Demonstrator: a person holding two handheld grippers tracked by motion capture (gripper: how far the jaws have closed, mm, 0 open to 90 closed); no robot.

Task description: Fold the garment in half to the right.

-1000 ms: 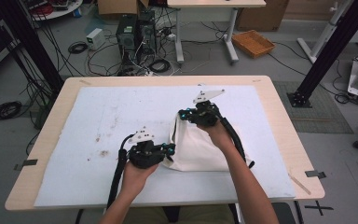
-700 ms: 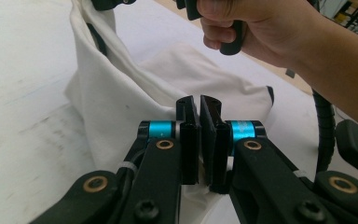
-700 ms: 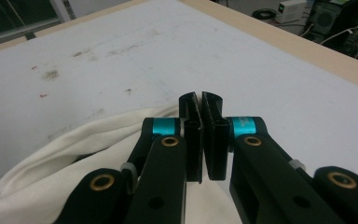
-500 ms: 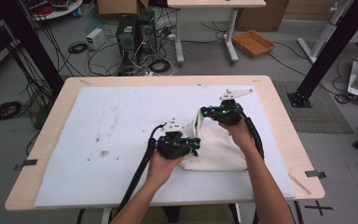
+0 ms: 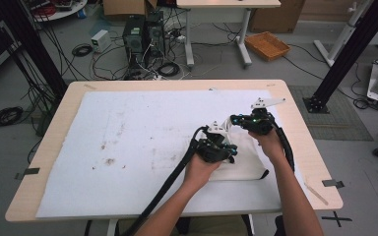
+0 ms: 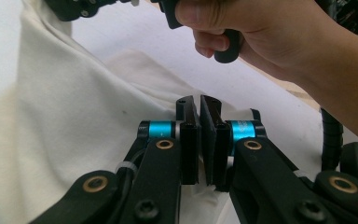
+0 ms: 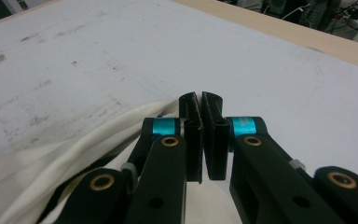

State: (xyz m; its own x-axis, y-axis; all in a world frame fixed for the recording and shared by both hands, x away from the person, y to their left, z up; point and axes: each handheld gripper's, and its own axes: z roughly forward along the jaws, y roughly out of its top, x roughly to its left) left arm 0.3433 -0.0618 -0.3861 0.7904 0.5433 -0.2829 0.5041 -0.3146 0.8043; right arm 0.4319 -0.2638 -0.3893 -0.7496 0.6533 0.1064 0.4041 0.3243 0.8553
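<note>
High view: the white cloth (image 5: 241,160) has been dragged rightward across the bench (image 5: 142,86), now lying folded near its right front corner, so placement looks nearly done. Left gripper view: left gripper (image 6: 199,105) fingers pinched on cream fabric. Right gripper view: right gripper (image 7: 200,100) fingers clamped on the cloth's rumpled edge.

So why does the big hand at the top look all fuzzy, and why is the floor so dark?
In the left gripper view, the other hand sits very near the lens, so it blurs, while the white cloth stays fairly sharp. In the high view, light falls on the table and its white cover, leaving the floor dim. In the right gripper view, the table's far edge goes soft.
</note>
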